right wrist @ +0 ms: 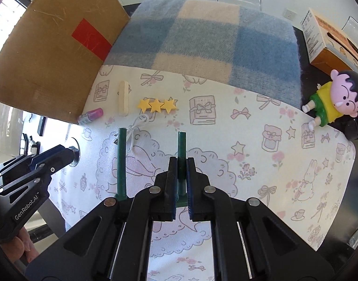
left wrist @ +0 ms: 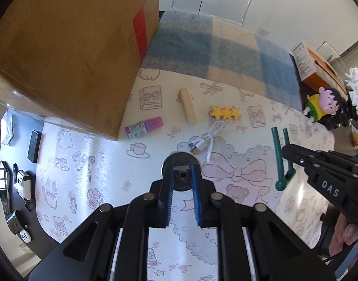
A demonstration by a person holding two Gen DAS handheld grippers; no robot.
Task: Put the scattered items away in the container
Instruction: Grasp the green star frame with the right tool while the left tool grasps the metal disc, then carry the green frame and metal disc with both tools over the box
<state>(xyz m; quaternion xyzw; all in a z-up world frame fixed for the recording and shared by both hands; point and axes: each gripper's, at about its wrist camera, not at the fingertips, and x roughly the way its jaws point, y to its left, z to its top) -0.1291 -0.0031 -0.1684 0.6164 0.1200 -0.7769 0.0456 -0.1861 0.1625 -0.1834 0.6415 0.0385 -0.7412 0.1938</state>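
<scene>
A big cardboard box stands at the left, also in the right wrist view. My left gripper is shut on a round metal disc above the mat. My right gripper is shut on one prong of a green two-pronged piece; in the left wrist view the piece sticks out of the right gripper. On the mat lie a pink-capped tube, a cream stick, a yellow three-star clip and a white cable.
A blue and cream checked blanket lies at the back of the patterned mat. A cartoon figurine and an orange carton stand at the right. Small devices lie on the dark table at the left.
</scene>
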